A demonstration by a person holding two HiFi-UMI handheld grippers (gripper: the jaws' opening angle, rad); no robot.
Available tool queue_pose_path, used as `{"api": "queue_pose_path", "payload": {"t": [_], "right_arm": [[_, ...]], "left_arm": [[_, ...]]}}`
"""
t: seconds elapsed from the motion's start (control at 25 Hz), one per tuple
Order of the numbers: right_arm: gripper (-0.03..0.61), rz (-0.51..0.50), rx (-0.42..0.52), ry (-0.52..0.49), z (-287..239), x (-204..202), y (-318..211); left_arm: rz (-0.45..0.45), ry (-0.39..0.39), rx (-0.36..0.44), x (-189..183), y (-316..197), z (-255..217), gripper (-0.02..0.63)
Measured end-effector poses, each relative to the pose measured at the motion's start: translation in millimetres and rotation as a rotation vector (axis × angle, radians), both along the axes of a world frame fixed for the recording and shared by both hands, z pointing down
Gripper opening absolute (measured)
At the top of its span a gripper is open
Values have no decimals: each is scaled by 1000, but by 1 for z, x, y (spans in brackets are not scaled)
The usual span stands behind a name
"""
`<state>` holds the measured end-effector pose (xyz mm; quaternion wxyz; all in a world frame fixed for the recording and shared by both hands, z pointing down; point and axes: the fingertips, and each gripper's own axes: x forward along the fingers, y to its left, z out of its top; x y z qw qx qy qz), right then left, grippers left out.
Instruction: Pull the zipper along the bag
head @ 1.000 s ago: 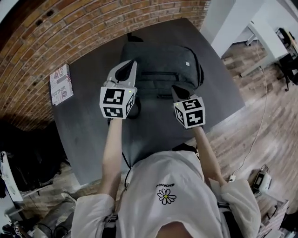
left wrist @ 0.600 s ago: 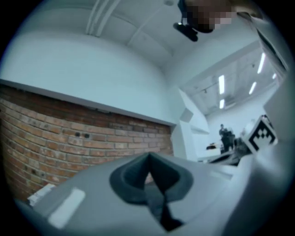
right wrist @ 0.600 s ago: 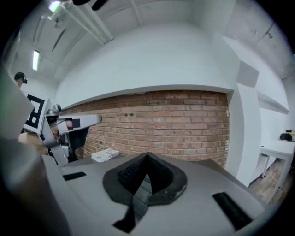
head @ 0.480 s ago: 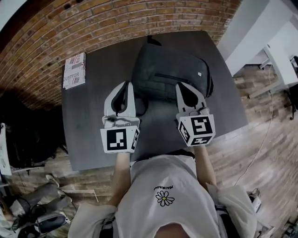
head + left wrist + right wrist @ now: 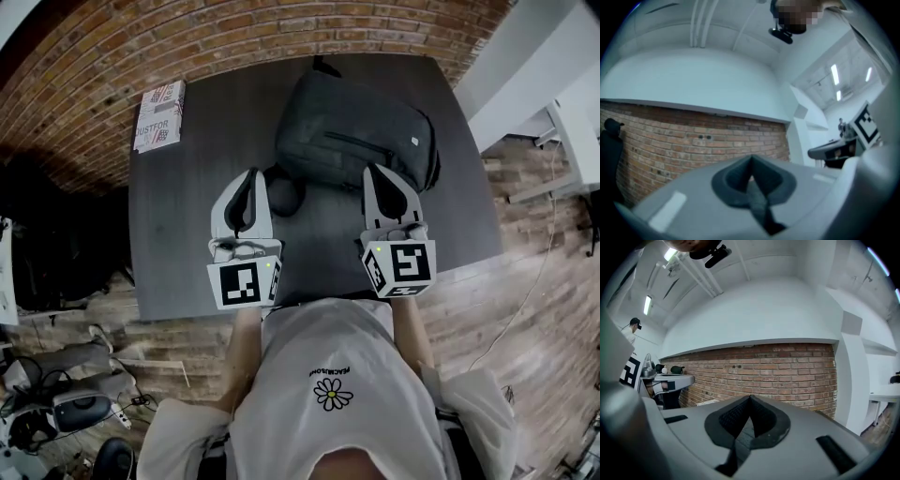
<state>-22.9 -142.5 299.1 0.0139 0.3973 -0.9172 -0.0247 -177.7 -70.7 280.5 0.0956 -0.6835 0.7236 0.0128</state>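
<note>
A dark grey backpack [image 5: 356, 141] lies flat on the dark table [image 5: 187, 234], its front pocket zipper [image 5: 354, 142] running across it. My left gripper [image 5: 253, 174] is held near the table's front, left of the bag's near corner, beside a round dark strap loop [image 5: 284, 195]. My right gripper [image 5: 379, 172] is held just in front of the bag's near edge. Both are shut with nothing between the pads. In the left gripper view [image 5: 751, 161] and the right gripper view [image 5: 750, 399] the closed tips point up at a brick wall; no bag shows there.
A printed booklet [image 5: 159, 116] lies at the table's far left corner by the brick wall [image 5: 234, 37]. Wooden floor [image 5: 525, 234] lies to the right of the table, and cables and gear [image 5: 66, 412] on the floor at the left.
Both grippers have drawn back toward the person, off the bag to the table's front edge. The bag now shows whole, further up the head view.
</note>
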Motion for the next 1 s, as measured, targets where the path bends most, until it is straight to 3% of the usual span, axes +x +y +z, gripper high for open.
{"api": "queue_pose_path", "payload": {"t": [1.0], "right_arm": [[2,12,0,1,1,12,-9]], "left_arm": [[21,-5,-8,9,-15,-3,0]]}}
